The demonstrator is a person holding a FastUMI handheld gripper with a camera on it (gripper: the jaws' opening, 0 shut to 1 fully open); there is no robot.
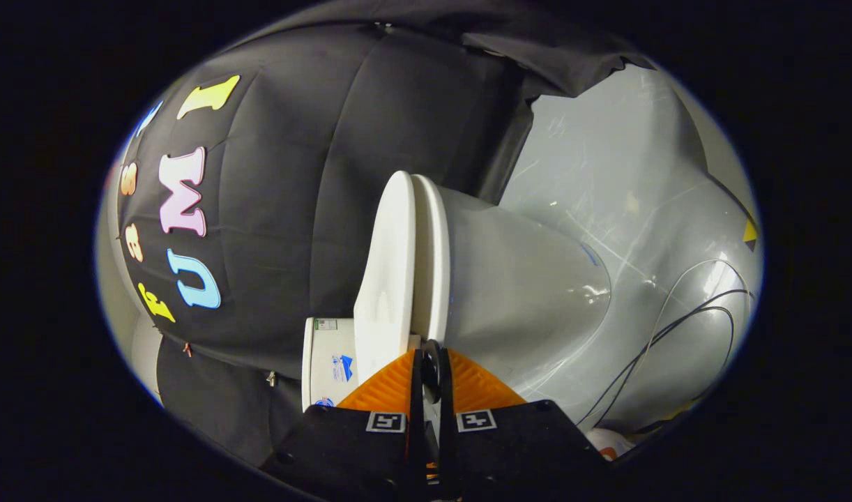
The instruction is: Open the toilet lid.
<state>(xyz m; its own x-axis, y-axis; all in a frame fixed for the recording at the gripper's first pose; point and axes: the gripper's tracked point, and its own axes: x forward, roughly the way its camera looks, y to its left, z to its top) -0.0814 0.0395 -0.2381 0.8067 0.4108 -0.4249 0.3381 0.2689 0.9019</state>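
The hand-held gripper (pixel 429 362) is sitting with its 2 orange fingers (pixel 388 390) pressed together, gripping nothing. Just ahead of them the lid (pixel 388 272) is lying closed against the seat (pixel 431 258) of the toilet (pixel 523 293). Beyond, black cables (pixel 677 328) are trailing over the grey floor (pixel 607 160).

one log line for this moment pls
gripper: shut, orange fingers nearly touching | white plastic toilet lid: just ahead, edge at fingertips | grip: unclear

One toilet (pixel 510 279); one lid (pixel 388 272); two cables (pixel 677 328).
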